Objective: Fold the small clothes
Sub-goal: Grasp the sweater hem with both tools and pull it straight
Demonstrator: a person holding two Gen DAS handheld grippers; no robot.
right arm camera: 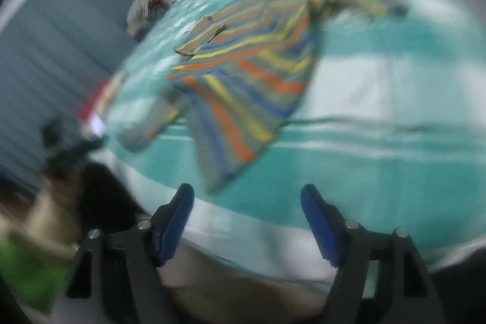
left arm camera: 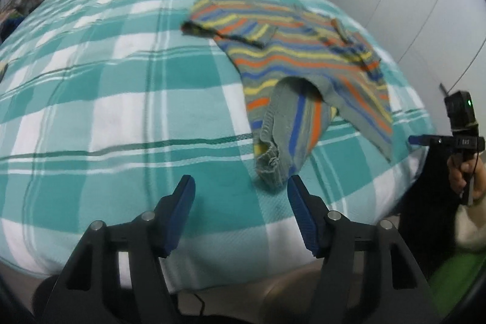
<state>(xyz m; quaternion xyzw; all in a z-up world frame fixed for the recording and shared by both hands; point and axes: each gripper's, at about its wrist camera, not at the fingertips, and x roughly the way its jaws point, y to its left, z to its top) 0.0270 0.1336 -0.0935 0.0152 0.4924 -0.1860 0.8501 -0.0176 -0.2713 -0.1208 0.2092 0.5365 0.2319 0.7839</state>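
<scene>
**Striped sweater on the bed, both my tongs empty**

My left gripper (left arm camera: pixel 241 187) hovers over the near edge of the bed, its two blue pads spread wide apart with nothing between them. Just beyond its right finger (left arm camera: pixel 299 208) lies the cuff end of a sleeve from the striped sweater (left arm camera: pixel 303 56), close to the pad but not held by it.

The sweater is a small knit in grey with orange, yellow and blue stripes. It sits on the right side of the teal and white checked blanket (left arm camera: pixel 121 81), spread unevenly: one sleeve is folded over the body on the far left, the near sleeve runs down toward me, and the hem trails off toward the near right edge of the bed.

My right gripper (right arm camera: pixel 247 196) also stands wide open and empty, above the near border of the blanket, with the sweater's lower corner just beyond and between its fingers. That view is badly blurred, so finer detail there is lost. From the left camera I see my right hand (left arm camera: pixel 463 175) gripping the tool's handle at the bed's right edge.
</scene>
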